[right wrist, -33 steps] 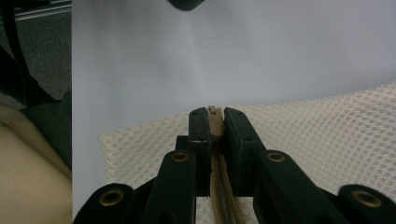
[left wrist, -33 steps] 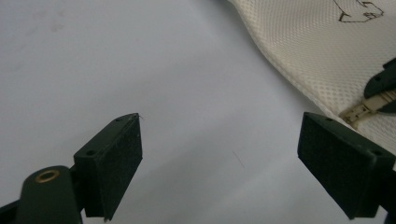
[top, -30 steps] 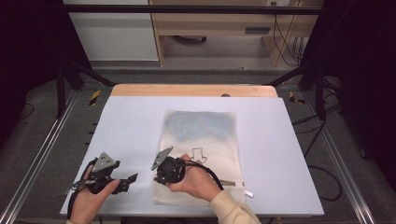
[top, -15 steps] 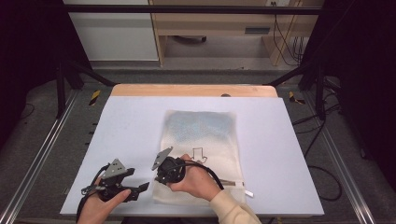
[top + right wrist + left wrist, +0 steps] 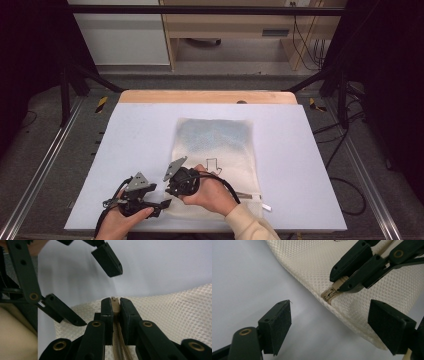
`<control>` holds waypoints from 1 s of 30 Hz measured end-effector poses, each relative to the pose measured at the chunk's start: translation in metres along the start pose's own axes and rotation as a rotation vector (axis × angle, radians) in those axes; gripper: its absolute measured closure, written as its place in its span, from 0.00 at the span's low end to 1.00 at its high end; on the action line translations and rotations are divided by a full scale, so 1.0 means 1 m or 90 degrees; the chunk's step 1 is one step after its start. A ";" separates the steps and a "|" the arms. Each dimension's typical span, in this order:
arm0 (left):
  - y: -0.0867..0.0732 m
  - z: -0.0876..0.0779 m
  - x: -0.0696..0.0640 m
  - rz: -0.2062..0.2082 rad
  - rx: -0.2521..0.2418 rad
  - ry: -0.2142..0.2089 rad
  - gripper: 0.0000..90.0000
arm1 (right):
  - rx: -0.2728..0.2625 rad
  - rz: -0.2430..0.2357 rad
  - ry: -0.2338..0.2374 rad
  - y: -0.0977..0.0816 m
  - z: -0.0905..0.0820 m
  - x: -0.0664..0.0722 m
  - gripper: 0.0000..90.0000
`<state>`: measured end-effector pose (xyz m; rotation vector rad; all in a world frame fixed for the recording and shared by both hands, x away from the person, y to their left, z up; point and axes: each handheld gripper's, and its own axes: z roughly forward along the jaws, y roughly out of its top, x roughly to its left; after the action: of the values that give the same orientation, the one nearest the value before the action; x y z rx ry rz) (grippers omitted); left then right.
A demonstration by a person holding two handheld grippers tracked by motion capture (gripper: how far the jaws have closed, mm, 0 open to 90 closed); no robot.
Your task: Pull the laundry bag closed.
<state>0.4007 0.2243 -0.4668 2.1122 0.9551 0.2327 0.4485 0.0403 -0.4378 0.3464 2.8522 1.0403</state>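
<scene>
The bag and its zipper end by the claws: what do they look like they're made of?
The bag looks like cream synthetic mesh fabric, matte, with a fine honeycomb weave. The zipper end looks like beige moulded plastic on woven tape, slightly glossy; metal cannot be ruled out. The right claw is shut on it.

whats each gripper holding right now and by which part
The right gripper is shut on the mesh bag, clamping the end of its zipper at the corner. The left gripper holds nothing, its jaws open near that corner.
</scene>
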 end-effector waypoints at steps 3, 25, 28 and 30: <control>0.001 0.001 0.002 -0.005 -0.003 -0.005 0.24 | -0.004 0.001 -0.001 0.001 -0.001 0.001 0.91; 0.006 0.013 0.010 -0.056 -0.008 -0.107 0.50 | -0.023 0.001 -0.007 0.005 -0.012 0.000 0.91; 0.007 0.017 0.013 -0.070 -0.007 -0.130 0.52 | -0.024 -0.002 -0.010 0.005 -0.012 0.000 0.91; 0.007 0.019 0.014 -0.071 -0.007 -0.143 0.54 | -0.024 -0.003 -0.011 0.005 -0.012 0.000 0.91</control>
<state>0.4227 0.2203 -0.4767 2.0169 0.9310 -0.0554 0.4475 0.0366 -0.4255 0.3436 2.8137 1.0825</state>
